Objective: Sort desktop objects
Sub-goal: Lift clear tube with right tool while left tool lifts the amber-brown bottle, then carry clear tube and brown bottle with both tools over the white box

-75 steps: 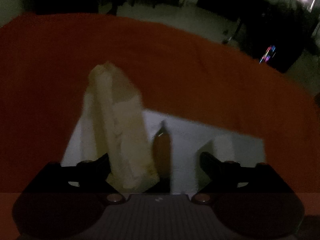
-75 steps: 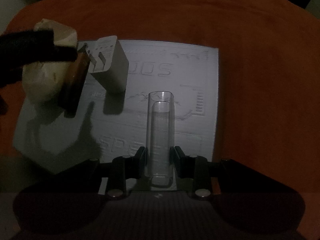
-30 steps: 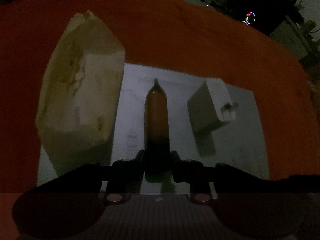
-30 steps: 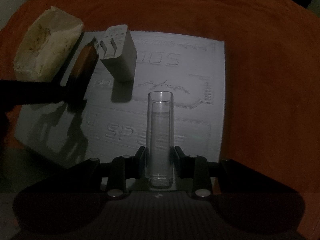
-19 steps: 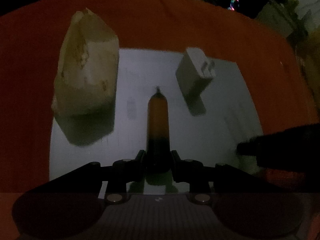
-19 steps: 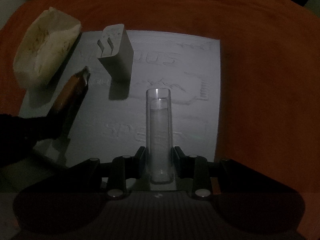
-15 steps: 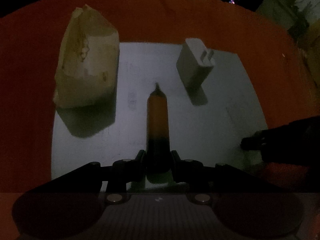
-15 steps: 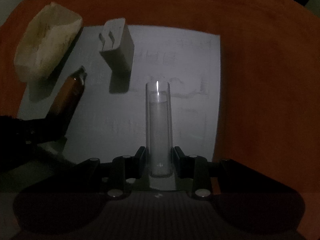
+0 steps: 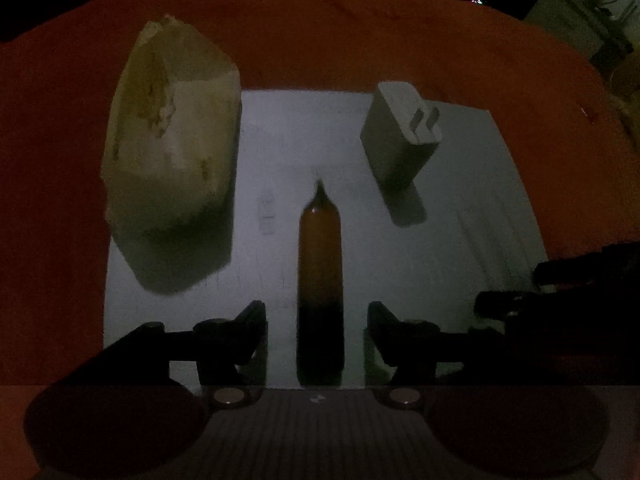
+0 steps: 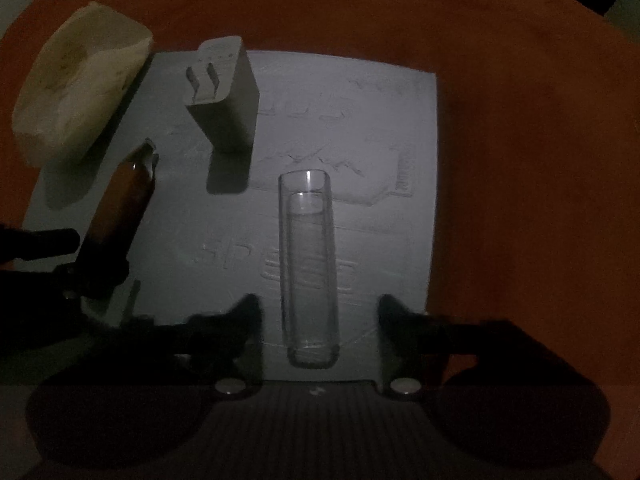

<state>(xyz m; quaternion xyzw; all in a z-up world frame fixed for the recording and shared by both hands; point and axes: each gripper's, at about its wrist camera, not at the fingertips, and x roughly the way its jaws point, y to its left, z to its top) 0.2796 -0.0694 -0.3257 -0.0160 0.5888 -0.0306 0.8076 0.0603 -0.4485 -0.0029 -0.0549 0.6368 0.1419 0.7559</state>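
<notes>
A brown pointed tube (image 9: 320, 272) lies on the white mat (image 9: 280, 152) between the spread fingers of my left gripper (image 9: 317, 332), which is open and not touching it. The tube also shows in the right wrist view (image 10: 116, 208). A clear glass tube (image 10: 309, 264) lies on the mat (image 10: 380, 120) between the spread fingers of my right gripper (image 10: 320, 332), which is open. A white plug charger (image 9: 402, 136) stands at the mat's far side; it also shows in the right wrist view (image 10: 224, 96). A pale crumpled packet (image 9: 172, 152) lies at the mat's left edge; it also shows in the right wrist view (image 10: 76, 92).
The mat lies on an orange tablecloth (image 9: 360, 32) in dim light. My right gripper's dark body (image 9: 560, 312) shows at the right of the left wrist view. My left gripper's dark body (image 10: 48, 264) shows at the left of the right wrist view.
Both grippers have opened. The brown tube and the clear tube, held half a second ago, now lie on the mat between the spread fingers.
</notes>
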